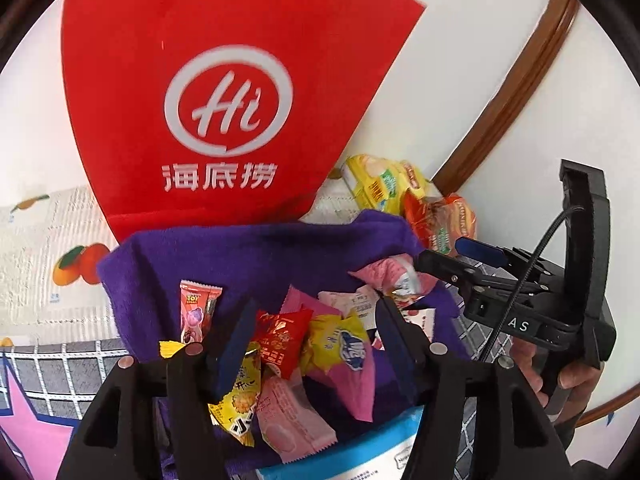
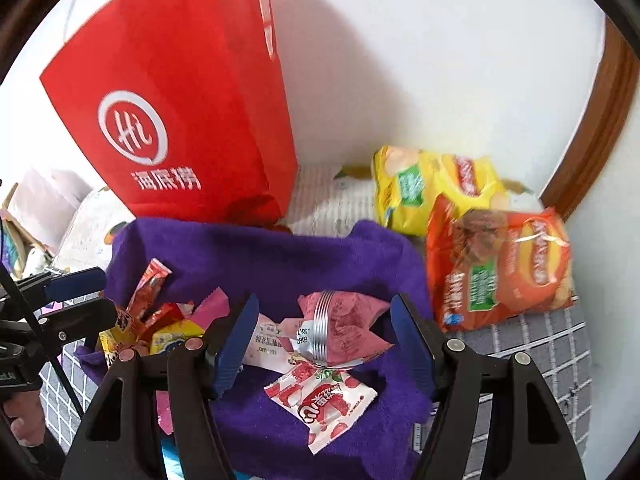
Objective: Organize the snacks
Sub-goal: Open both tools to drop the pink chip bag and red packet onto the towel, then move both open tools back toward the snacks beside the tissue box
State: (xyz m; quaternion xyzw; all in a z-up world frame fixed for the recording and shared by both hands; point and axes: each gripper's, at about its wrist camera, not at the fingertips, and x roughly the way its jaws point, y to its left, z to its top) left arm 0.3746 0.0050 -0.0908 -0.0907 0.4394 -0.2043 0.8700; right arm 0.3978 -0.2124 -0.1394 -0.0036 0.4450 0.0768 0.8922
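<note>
A purple cloth (image 1: 256, 256) (image 2: 256, 256) lies on the mat with several small wrapped snacks on it. My left gripper (image 1: 310, 332) is open over a red candy (image 1: 282, 338), a yellow packet (image 1: 340, 344) and a pink packet (image 1: 288, 424). My right gripper (image 2: 324, 340) is open over a pink pouch (image 2: 344, 328) and a red-and-white packet (image 2: 324, 404); it also shows in the left wrist view (image 1: 460, 254). A tall red paper bag (image 1: 216, 92) (image 2: 176, 112) stands behind the cloth.
A yellow chip bag (image 2: 432, 184) and an orange chip bag (image 2: 500, 268) lie at the right by the white wall (image 2: 440, 60). A brown door frame (image 2: 592, 136) runs beside them. A blue-and-white pouch (image 1: 360, 452) lies at the near edge. The mat is patterned (image 1: 44, 264).
</note>
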